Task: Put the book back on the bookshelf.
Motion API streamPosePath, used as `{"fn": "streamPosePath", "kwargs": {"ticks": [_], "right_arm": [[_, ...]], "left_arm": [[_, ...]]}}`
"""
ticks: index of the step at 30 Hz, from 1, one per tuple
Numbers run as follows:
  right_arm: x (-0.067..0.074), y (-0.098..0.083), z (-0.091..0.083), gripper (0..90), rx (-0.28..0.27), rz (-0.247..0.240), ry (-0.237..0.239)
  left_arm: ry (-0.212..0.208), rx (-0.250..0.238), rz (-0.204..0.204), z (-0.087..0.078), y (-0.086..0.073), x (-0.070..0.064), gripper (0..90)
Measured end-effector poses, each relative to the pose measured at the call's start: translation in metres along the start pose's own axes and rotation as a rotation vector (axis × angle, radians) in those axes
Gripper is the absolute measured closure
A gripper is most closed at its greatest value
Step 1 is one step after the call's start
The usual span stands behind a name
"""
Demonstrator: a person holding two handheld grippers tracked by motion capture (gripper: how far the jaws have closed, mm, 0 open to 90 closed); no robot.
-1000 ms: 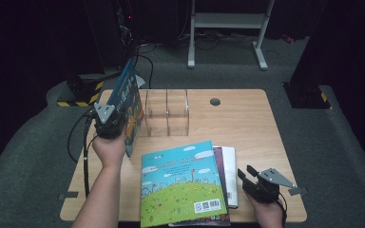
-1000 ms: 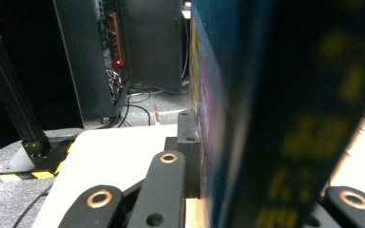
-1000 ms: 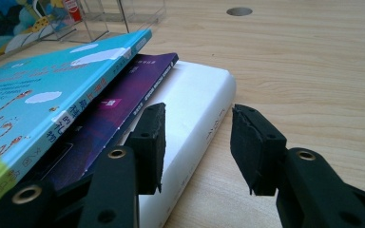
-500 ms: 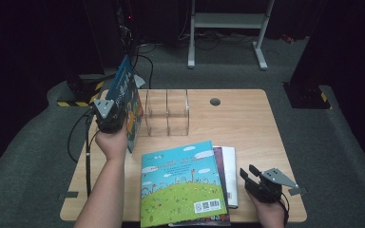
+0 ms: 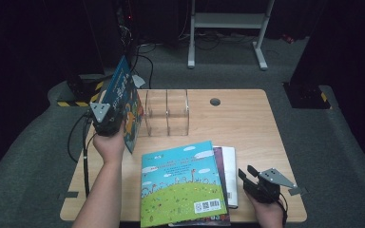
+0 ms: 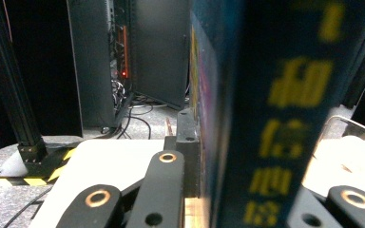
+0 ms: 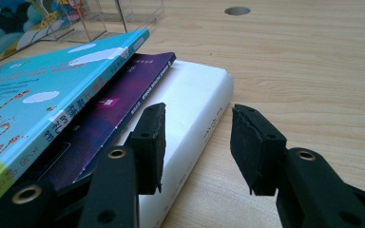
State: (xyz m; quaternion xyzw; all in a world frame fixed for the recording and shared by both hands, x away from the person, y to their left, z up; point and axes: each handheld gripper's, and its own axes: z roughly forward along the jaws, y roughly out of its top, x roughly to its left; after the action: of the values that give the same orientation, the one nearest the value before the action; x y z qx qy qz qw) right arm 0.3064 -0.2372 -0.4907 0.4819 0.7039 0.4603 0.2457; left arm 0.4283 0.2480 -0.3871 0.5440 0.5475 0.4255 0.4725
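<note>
The left gripper point(image 5: 105, 124) is clamped on a blue picture book point(image 5: 123, 102), holding it upright and slightly tilted at the left side of the wooden table point(image 5: 247, 123), just beside the clear acrylic book rack point(image 5: 167, 113). In the left gripper view the jaws press both covers of that book point(image 6: 266, 118) near its lower edge, spine toward the camera. The step in hand looks like standing the book in one of the rack's slots. To do it well, the book should be brought square to the dividers, its bottom edge lowered into a slot before the grip loosens, since a tilted entry could knock the light rack sideways. The stack of books point(image 5: 185, 187) lies flat near the front edge: a sky-blue one on top, a purple one and a white one beneath. The right gripper point(image 5: 253, 178) rests just right of that stack, jaws apart and holding nothing; in its own view the white book point(image 7: 190, 137) sits just ahead of the open pads.
</note>
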Motion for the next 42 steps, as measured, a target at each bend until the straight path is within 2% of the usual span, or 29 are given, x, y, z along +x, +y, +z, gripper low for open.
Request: {"fn": "streamPosePath", "kwargs": {"ticks": [9,11,23,29,42], "right_arm": [[0.000,0.000,0.000,55.6,0.001,-0.001,0.001],[0.001,0.000,0.001,55.5,0.006,-0.002,0.003],[0.001,-0.001,0.001,54.0,0.010,-0.006,0.011],[0.002,-0.001,0.001,53.8,0.012,-0.006,0.012],[0.002,-0.001,0.002,53.5,0.013,-0.007,0.015]], "left_arm": [[-0.003,0.011,-0.001,0.002,0.002,0.009,80.6],[-0.005,0.014,0.015,0.002,0.002,0.009,80.4],[-0.033,0.040,0.012,0.002,0.000,0.011,75.1],[-0.053,0.041,0.009,0.001,-0.001,0.011,64.9],[-0.077,0.064,0.014,-0.003,-0.008,0.009,55.7]]}}
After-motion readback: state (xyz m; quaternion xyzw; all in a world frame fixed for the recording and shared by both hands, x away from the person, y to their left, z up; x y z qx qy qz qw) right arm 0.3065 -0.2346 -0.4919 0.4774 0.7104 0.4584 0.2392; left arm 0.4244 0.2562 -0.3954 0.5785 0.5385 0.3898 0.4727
